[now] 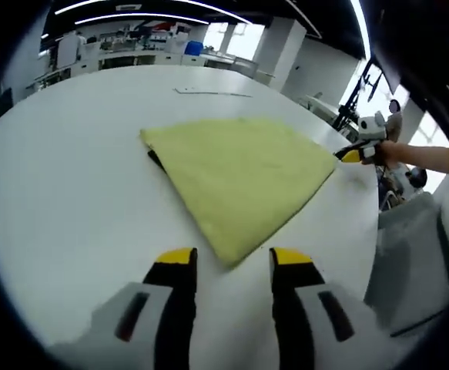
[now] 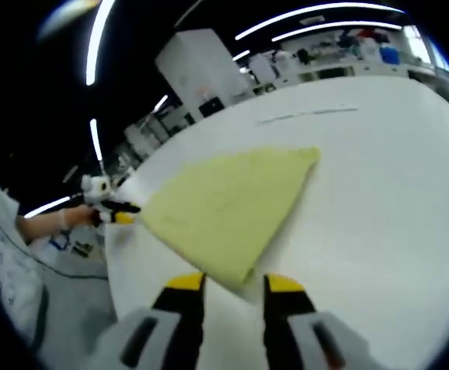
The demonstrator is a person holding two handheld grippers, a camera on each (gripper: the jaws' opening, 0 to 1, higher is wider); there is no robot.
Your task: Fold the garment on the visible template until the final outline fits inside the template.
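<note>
While both tools (image 1: 233, 257) (image 2: 235, 282) are hovering apart near the folded yellow cloth garment (image 1: 243, 181), careless pinching risks unfolding it.

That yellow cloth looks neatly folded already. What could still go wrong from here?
1. The folded yellow cloth garment has a dark bit of template peeking out at one corner, so I can't tell whether its outline fits; it may need another fold.
2. The left gripper and right gripper both sit open near corners; a clumsy pinch could drag the cloth across the white table and undo the fold.
</note>
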